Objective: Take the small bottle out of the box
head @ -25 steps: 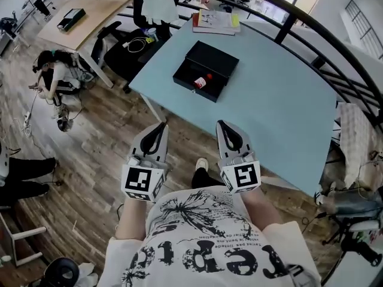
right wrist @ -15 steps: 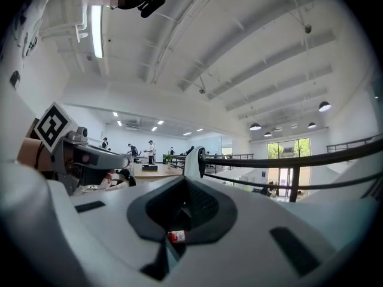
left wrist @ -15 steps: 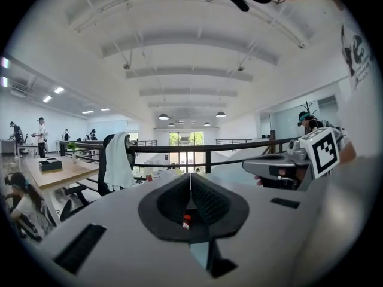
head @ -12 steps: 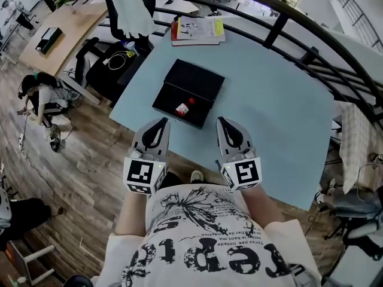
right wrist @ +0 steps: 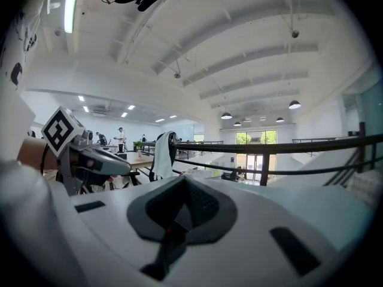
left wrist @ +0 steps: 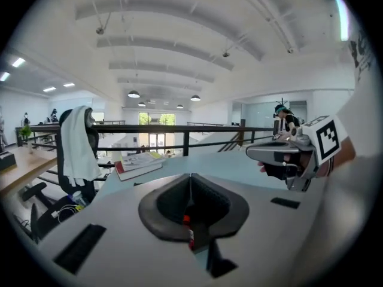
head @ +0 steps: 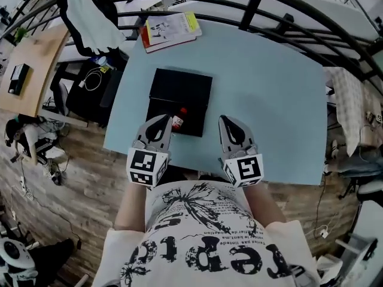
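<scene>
Pale blue table (head: 269,88). Small bottle (head: 178,121) lies in the near half of the open black box (head: 179,85), its long axis 12-to-6 and red cap toward 12 o'clock. Book (head: 170,30) at 11 o'clock. Left gripper (head: 163,119) is at the bottle's 9 o'clock, right gripper (head: 224,122) at its 3 o'clock. Both have jaws closed and hold nothing.

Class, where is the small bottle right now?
Head view: the small bottle lies inside the open black box on the blue table, by its near edge, just right of the left claw.
</scene>
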`<state>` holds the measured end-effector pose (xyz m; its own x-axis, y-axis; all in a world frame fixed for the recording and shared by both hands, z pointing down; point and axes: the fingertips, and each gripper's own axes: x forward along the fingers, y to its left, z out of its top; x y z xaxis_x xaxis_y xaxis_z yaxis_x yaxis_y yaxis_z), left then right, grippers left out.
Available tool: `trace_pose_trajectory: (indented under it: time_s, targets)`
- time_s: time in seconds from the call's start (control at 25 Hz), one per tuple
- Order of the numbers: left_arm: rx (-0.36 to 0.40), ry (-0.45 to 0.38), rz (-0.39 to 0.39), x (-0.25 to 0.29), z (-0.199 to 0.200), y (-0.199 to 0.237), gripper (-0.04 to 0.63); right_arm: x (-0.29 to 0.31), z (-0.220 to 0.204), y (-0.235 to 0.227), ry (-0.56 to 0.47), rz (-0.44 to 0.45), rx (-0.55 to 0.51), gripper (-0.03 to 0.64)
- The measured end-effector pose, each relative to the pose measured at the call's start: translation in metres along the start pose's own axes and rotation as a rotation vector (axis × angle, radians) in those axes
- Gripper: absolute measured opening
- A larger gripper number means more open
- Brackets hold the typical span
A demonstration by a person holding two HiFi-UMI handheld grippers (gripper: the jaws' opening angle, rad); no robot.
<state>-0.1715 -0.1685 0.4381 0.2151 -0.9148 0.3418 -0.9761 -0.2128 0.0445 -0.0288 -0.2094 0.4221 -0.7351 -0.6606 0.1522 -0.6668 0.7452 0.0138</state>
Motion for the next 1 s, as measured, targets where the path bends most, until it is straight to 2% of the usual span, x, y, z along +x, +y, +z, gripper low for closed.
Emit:
trace_pose_trajectory:
  time_s: [0.24,0.48,0.68,0.84,1.0]
  targets:
    - [0.026,0.220,-0.190,0.046,-0.056,0.011,0.021,0.022,-0.022,0.003,0.065,-0.142,0.026,0.008]
    - [0.026,0.410,-0.316,0.074,-0.103,0.023,0.023,0.029,-0.040,0.010,0.110,-0.267,0.069,0.008]
    - [0.086,0.525,-0.396,0.093,-0.138,0.026,0.033,0.031,-0.050,0.019,0.133,-0.347,0.099,0.008]
    - [0.099,0.606,-0.462,0.104,-0.159,0.016,0.199,0.032,-0.052,0.025,0.151,-0.368,0.094,0.008]
    - [0.113,0.679,-0.463,0.116,-0.178,0.013,0.250,0.029,-0.052,0.023,0.161,-0.378,0.058,0.009]
